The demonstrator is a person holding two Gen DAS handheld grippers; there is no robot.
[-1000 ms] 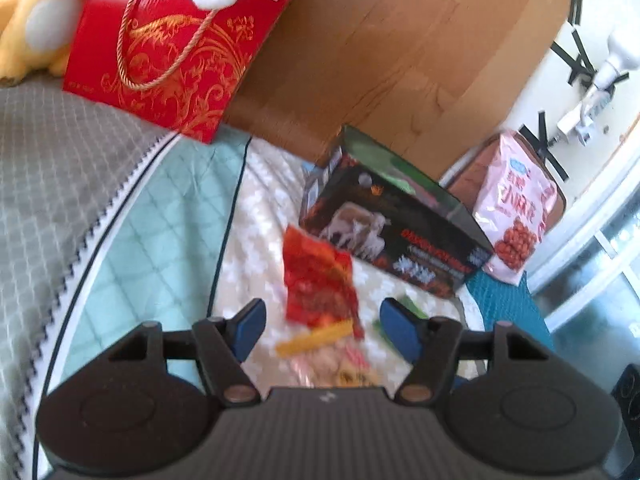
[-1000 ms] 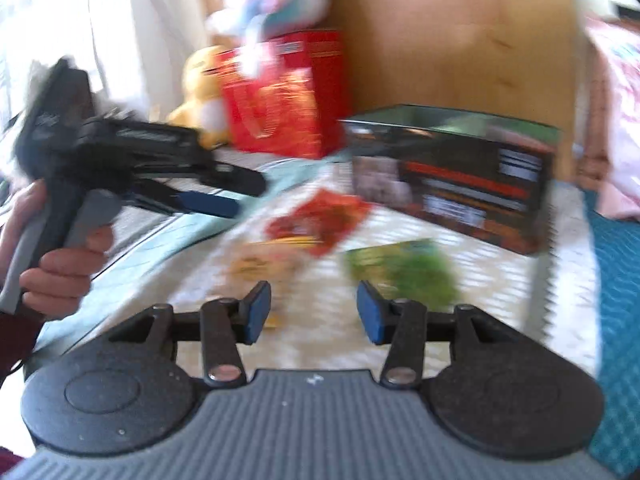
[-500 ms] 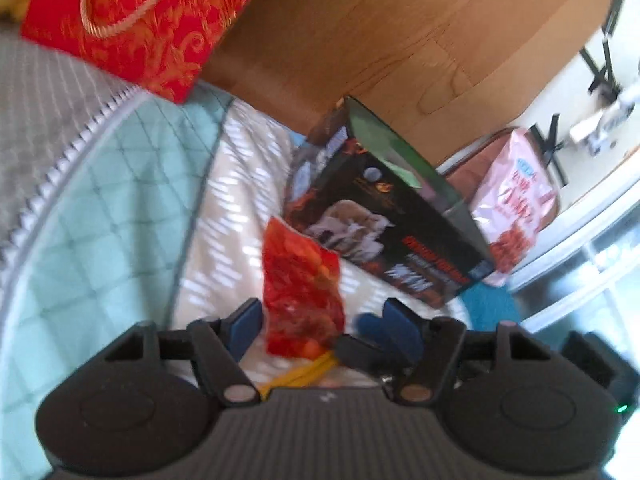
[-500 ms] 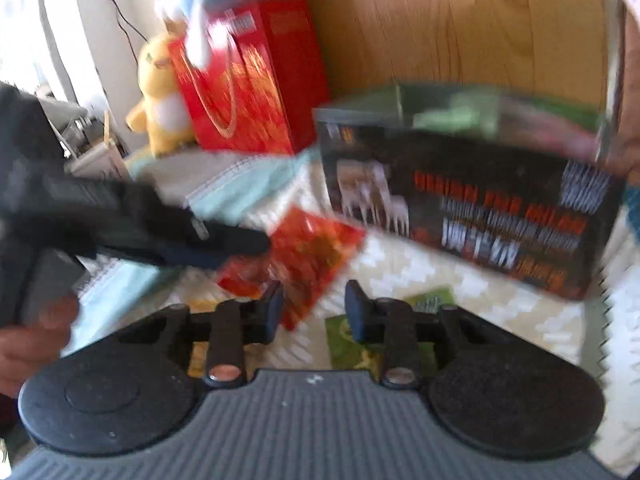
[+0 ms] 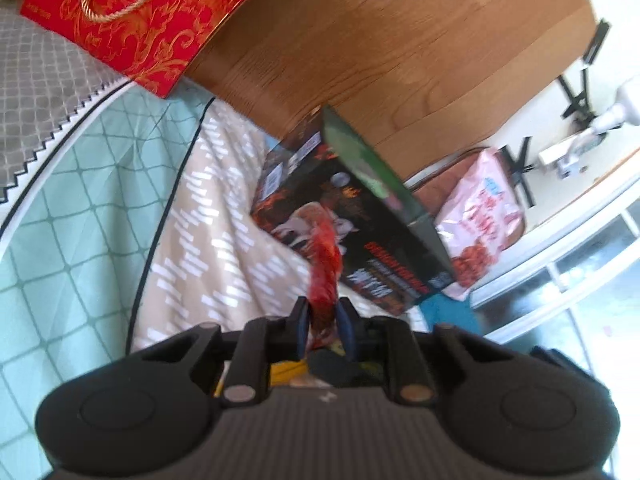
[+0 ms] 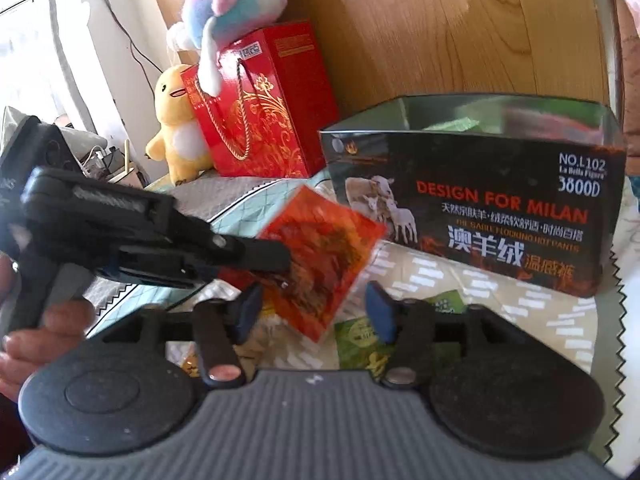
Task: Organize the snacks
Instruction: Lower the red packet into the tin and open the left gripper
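My left gripper [image 5: 323, 322] is shut on a red snack packet [image 5: 326, 268], seen edge-on and lifted off the bed in front of the open black box [image 5: 360, 216]. In the right wrist view the same red packet [image 6: 324, 264] hangs from the left gripper [image 6: 276, 260], left of the black box [image 6: 480, 216]. My right gripper [image 6: 312, 314] is open and empty, just below the packet. A green snack packet [image 6: 360, 336] and a yellow one [image 6: 192, 364] lie on the bed beneath it.
A red gift bag [image 6: 260, 112] with plush toys [image 6: 176, 128] stands at the back left against the wooden headboard [image 5: 400, 60]. A pink snack bag [image 5: 480, 220] leans behind the box. The patterned blanket [image 5: 200, 240] covers the bed.
My left gripper has closed on the red packet and lifted it off the blanket toward the box. My right gripper has moved closer to the box and stays open.
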